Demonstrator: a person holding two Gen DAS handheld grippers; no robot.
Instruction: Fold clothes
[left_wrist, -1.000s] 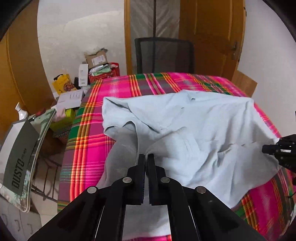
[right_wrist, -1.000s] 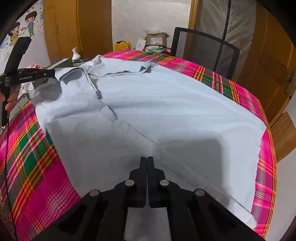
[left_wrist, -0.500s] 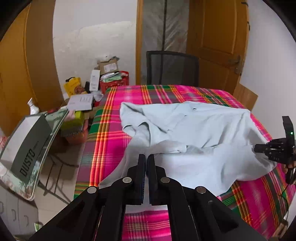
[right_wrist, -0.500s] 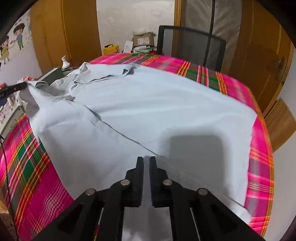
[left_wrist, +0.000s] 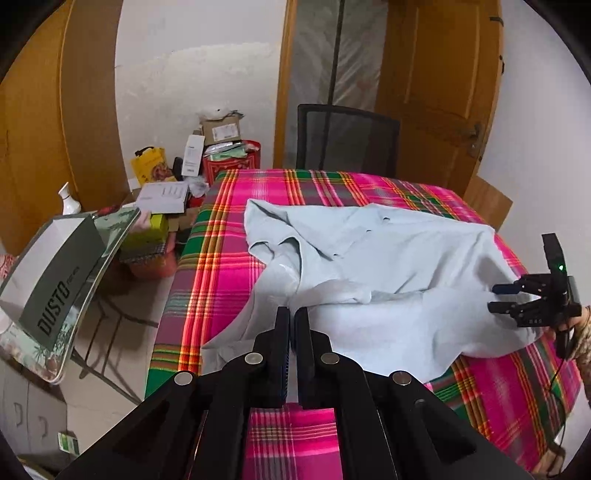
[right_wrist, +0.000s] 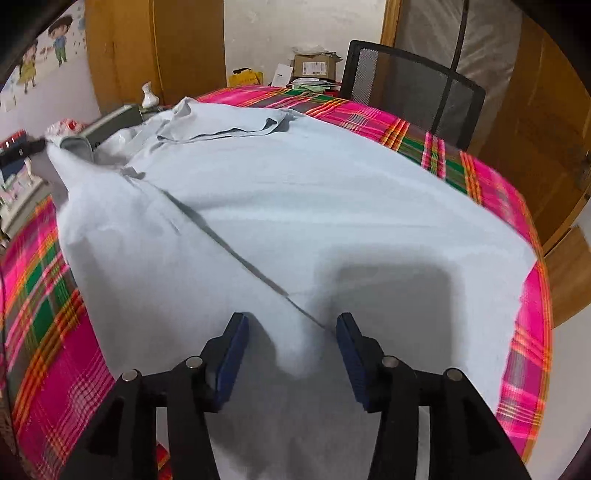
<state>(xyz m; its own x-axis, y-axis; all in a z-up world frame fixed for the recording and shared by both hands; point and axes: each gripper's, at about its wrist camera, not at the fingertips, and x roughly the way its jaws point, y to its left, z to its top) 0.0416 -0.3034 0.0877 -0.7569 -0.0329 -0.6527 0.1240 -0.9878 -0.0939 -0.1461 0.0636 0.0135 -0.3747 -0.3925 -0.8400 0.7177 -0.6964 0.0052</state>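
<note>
A pale blue shirt (left_wrist: 388, 266) lies spread over the pink plaid tablecloth (left_wrist: 221, 236). My left gripper (left_wrist: 291, 321) is shut on a raised fold of the shirt at its near-left side. In the right wrist view the same gripper (right_wrist: 22, 147) shows at the far left, with the cloth pulled up to it. My right gripper (right_wrist: 293, 332) stands open just above the shirt (right_wrist: 314, 192), a soft ridge of cloth between its blue pads (right_wrist: 232, 350), which do not touch it. From the left wrist view it (left_wrist: 498, 297) sits open at the shirt's right edge.
A black mesh chair (left_wrist: 347, 140) stands behind the table's far edge, before a wooden door (left_wrist: 436, 92). Boxes and bags (left_wrist: 218, 147) are piled on the floor at the far left. A grey-and-white DUSTO box (left_wrist: 55, 280) leans left of the table. A hand (left_wrist: 580, 328) holds the right gripper.
My right gripper has opened and let go of the shirt. My left gripper, still shut on the cloth, has drawn back and up from the table.
</note>
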